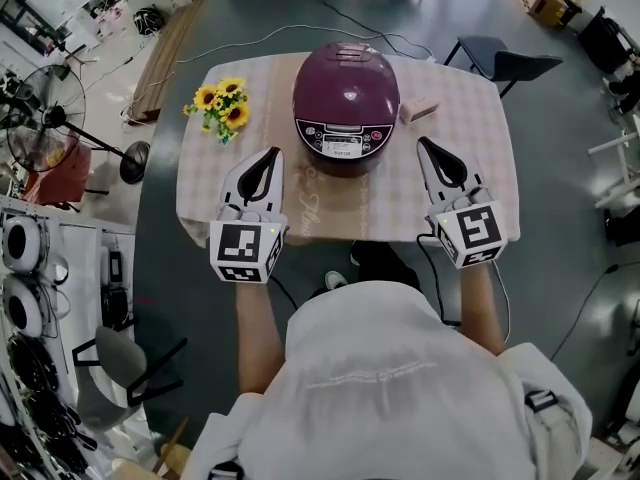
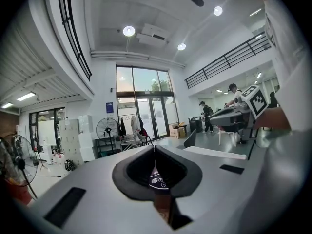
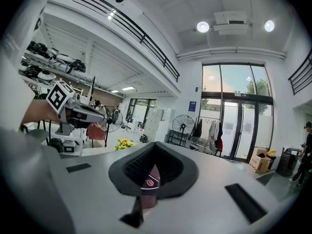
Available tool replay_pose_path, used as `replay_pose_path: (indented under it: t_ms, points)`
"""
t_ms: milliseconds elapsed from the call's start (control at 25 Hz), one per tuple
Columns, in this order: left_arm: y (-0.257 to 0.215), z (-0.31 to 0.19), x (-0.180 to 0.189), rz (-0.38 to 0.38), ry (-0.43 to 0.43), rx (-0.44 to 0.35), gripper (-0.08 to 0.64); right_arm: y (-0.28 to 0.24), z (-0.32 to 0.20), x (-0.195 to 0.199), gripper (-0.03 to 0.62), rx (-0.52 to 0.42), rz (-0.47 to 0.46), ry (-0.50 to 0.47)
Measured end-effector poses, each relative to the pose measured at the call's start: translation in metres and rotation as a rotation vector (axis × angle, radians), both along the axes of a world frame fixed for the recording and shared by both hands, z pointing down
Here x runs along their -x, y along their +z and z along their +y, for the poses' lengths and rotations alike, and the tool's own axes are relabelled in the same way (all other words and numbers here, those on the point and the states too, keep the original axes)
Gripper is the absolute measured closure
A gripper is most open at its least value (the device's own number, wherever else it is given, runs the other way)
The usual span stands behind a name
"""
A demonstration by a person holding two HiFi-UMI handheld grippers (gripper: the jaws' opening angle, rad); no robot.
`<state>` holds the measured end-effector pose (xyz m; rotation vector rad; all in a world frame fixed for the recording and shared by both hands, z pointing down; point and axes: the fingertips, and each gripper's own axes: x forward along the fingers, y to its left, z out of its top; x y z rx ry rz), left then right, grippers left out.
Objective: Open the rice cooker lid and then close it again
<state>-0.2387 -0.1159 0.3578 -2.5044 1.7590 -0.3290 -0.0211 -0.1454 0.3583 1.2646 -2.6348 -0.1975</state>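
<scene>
A dark purple rice cooker [image 1: 346,98] with its lid down stands at the middle of the table, its control panel facing me. My left gripper [image 1: 274,153] hovers over the table just left of the cooker's front, jaws shut with nothing in them. At the cooker's right front my right gripper [image 1: 423,144] is likewise shut and empty. Neither touches the cooker. In the left gripper view only a sliver of the cooker's panel [image 2: 157,181] shows past the closed gripper [image 2: 154,147]. In the right gripper view a purple strip of the cooker [image 3: 150,179] shows below the closed gripper [image 3: 155,144].
The table [image 1: 470,118] wears a pale checked cloth. A bunch of sunflowers [image 1: 222,106] lies at its back left, and a small box [image 1: 418,111] sits right of the cooker. A chair [image 1: 505,63] stands behind on the right and a floor fan [image 1: 60,118] on the left.
</scene>
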Motion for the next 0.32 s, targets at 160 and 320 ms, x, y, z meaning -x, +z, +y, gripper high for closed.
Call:
replay_pose_path:
  t_ms: [160, 320]
  points:
    - [0.003, 0.0, 0.005, 0.001, -0.014, 0.007, 0.543, 0.005, -0.002, 0.0, 0.568, 0.01, -0.002, 0.004]
    - [0.006, 0.0, 0.011, 0.004, -0.02, 0.012, 0.543, 0.009, -0.004, 0.001, 0.568, 0.016, -0.003, 0.011]
